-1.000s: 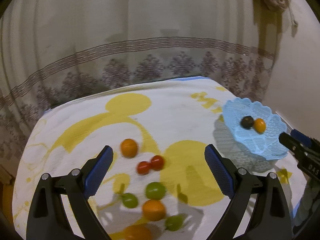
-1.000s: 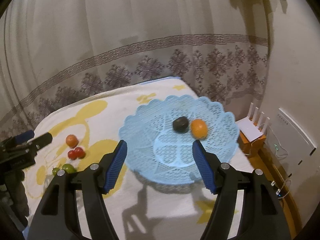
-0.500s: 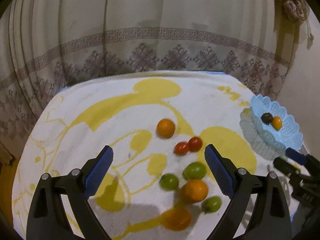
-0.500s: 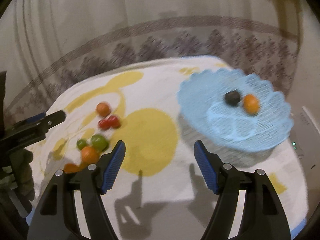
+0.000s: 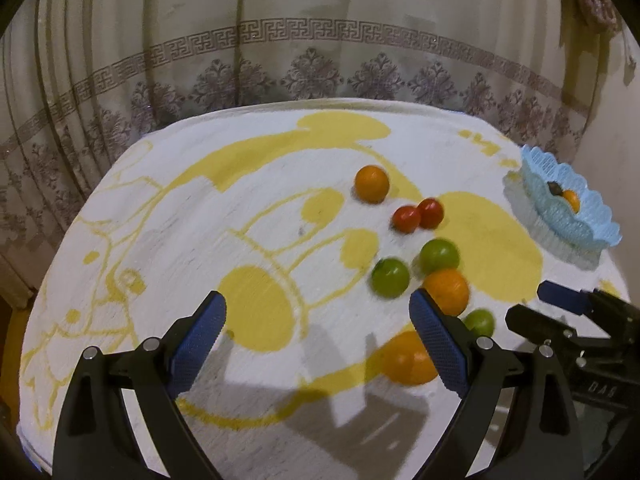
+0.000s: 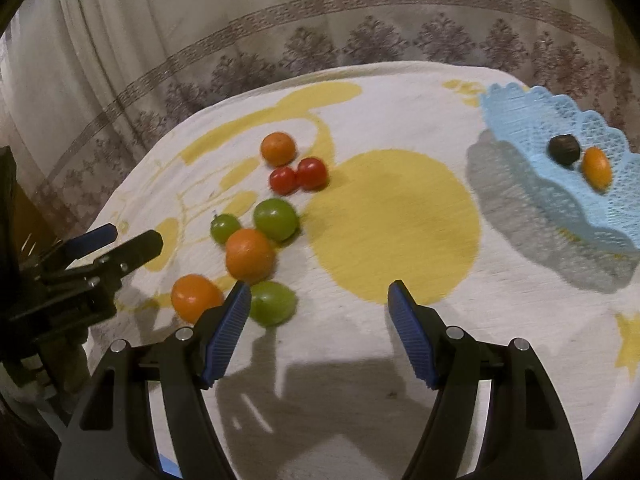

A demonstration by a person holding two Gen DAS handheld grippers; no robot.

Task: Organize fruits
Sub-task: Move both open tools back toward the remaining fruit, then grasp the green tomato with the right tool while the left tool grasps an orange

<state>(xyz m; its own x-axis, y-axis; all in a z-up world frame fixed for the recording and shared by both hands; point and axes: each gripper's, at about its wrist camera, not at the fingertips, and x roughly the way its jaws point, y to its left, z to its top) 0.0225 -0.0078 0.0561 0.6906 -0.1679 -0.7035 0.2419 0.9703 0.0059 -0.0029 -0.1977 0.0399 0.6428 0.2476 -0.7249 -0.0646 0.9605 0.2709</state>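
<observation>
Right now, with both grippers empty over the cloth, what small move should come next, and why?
Probably ease the right gripper left and down over the nearest green fruit. Its jaws are open, that fruit lies just beside its left finger, and the blue basket on its right holds only a dark fruit and an orange one.

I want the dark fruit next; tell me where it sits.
In the right wrist view the dark fruit lies inside the blue basket at far right, just left of an orange fruit.
</observation>
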